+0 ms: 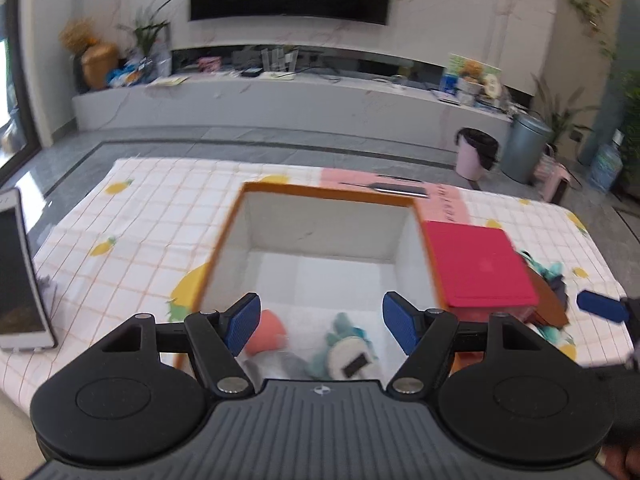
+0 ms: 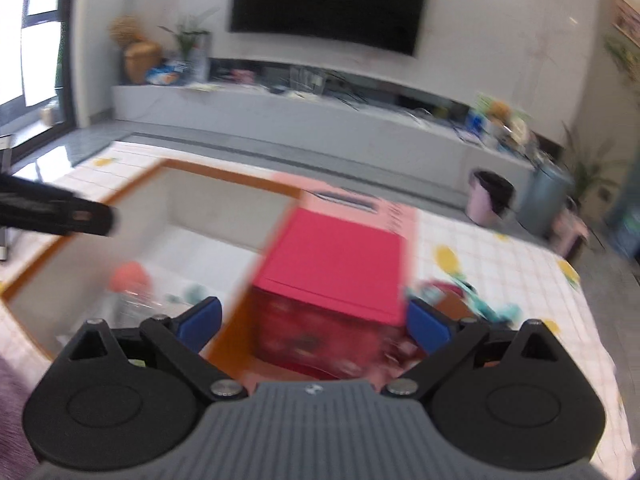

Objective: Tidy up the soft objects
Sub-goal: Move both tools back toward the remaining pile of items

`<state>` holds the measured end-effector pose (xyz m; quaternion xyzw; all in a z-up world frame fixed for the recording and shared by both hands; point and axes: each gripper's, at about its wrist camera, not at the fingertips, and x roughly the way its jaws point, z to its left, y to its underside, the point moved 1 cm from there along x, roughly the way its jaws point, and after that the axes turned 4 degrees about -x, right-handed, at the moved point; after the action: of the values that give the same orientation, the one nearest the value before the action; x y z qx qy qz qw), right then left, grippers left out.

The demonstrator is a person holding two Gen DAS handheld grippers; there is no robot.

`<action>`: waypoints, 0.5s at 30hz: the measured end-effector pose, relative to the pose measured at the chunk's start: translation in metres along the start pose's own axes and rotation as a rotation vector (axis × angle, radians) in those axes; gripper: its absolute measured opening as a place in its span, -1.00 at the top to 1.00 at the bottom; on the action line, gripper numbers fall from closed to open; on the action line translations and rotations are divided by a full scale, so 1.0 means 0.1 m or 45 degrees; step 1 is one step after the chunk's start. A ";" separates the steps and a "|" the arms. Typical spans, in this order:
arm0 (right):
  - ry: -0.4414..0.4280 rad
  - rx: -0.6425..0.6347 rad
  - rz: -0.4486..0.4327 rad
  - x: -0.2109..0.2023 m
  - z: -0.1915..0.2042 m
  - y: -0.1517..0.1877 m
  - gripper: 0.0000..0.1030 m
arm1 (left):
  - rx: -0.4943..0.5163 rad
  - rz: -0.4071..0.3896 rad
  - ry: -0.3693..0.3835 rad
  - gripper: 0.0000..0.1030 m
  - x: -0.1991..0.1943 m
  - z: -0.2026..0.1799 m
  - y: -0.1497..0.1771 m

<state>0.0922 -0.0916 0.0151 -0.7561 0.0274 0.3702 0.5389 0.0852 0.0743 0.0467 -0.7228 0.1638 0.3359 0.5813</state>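
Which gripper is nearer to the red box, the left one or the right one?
Right. The right gripper is open directly before the red box; the left gripper is over the orange-rimmed bin beside it.

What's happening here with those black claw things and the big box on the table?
A person holds a two-finger gripper in each hand and is tidying soft toys into a white box with an orange rim on a checked tablecloth. The left gripper hangs open over the box, where a pink plush and a teal plush already lie. The right gripper is open too, holding nothing, in front of a red box. More teal plush lies beside that red box.
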 end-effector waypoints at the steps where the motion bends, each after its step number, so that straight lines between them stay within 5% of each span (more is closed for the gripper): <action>1: 0.023 0.021 0.018 0.01 -0.11 0.04 -0.88 | 0.021 -0.003 0.007 -0.60 -0.01 -0.07 0.01; 10: 0.144 0.123 0.097 -0.06 -1.02 0.09 -0.88 | 0.085 0.058 0.181 -0.60 0.08 -0.69 0.07; 15: 0.135 0.151 0.106 -0.04 -1.36 0.08 -0.88 | 0.121 0.089 0.182 -0.60 0.17 -0.98 0.12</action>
<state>0.1580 -0.2098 0.0308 -0.7397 0.1089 0.3496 0.5646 0.1193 -0.0193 0.0361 -0.7102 0.2460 0.2954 0.5898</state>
